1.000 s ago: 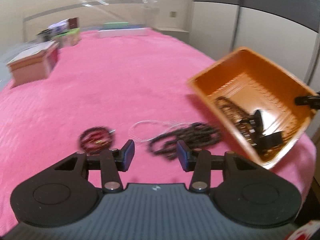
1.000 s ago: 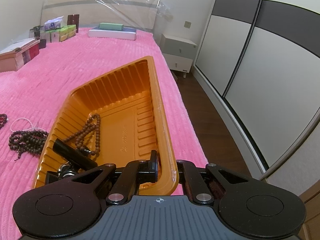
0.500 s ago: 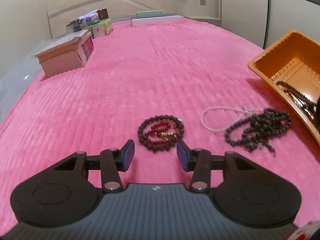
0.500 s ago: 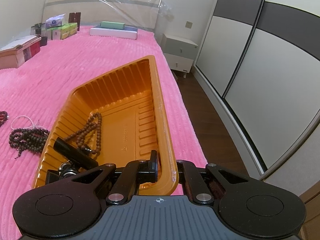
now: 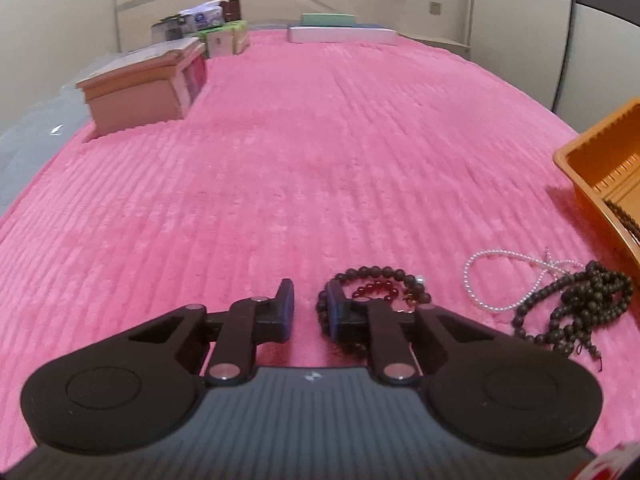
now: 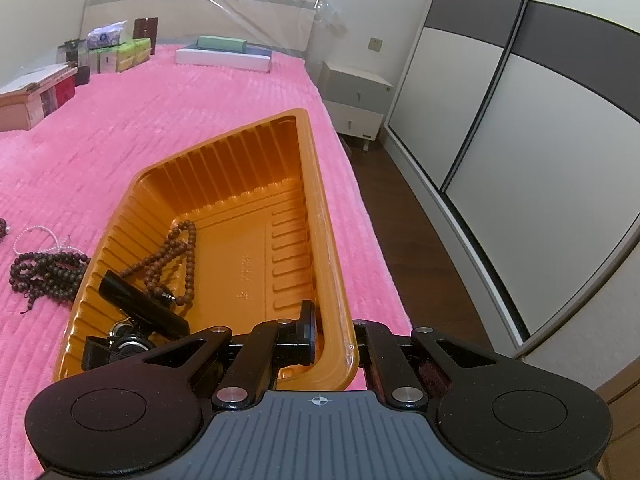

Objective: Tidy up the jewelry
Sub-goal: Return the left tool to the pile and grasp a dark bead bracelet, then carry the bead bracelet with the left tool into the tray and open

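Note:
A dark bead bracelet point(image 5: 380, 276) with a red bead loop inside lies on the pink bedspread. My left gripper point(image 5: 309, 300) hovers low at its left edge, jaws closing; the bracelet's left beads sit just by the right finger, and the pads press on nothing. To the right lie a white pearl strand point(image 5: 480, 280) and a heap of dark beads point(image 5: 576, 308). My right gripper point(image 6: 332, 320) is shut on the near rim of the orange tray point(image 6: 320, 216). The tray holds a brown bead strand point(image 6: 172, 256) and black items point(image 6: 140, 308).
A wooden box point(image 5: 148, 84) stands at the far left of the bed, with small cartons point(image 5: 216, 36) and a flat white box point(image 5: 340, 34) near the headboard. The bed's right edge drops to a dark floor by a nightstand point(image 6: 356, 96) and wardrobe doors point(image 6: 520, 120).
My left gripper has swung left and dropped from the dark bead heap to the bracelet, and its jaws have narrowed. The right gripper and tray have stayed still.

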Tool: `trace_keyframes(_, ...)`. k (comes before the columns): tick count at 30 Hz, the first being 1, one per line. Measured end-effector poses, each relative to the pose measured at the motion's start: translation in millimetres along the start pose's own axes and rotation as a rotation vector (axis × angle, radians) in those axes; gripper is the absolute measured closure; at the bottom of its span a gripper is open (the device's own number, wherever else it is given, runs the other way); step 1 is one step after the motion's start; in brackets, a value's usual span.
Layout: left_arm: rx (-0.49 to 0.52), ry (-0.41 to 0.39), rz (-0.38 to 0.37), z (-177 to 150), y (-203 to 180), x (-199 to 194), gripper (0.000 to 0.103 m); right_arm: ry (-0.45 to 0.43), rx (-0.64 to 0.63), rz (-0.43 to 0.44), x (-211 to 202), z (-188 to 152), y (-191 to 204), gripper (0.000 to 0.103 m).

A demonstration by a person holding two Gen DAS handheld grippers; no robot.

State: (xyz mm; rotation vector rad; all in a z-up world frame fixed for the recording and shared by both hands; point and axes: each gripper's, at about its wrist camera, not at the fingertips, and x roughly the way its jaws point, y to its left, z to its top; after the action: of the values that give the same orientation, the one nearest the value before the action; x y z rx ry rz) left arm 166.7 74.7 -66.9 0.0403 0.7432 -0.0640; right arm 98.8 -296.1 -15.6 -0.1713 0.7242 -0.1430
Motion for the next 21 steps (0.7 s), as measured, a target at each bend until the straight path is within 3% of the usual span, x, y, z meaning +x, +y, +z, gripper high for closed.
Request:
trace_keyframes(6,0.080,0.035,0.003,-1.9,-7.3,8.8,0.088,0.002,-0.001,-0.004,1.4,-0.2,0.1,0.097)
trace_keyframes(7,0.086,0.038,0.002,-1.7,-7.1,9.5,0.089,0.003,0.000,-0.004,1.6,-0.3,-0.1,0.097)
trace_keyframes(8,0.089,0.042,0.000,-1.0,-6.6,9.5,0.097,0.003,0.000,-0.004,1.7,-0.4,-0.1,0.097)
trace_keyframes(10,0.089,0.042,-0.007,0.8,-5.9,5.4,0.097,0.003,0.000,-0.005,1.4,-0.6,0.2,0.097)
trace_keyframes(21,0.069,-0.098,-0.069,25.2,-11.7,-68.9,0.097,0.002,0.006,-0.002,1.9,-2.0,-2.3,0.097)
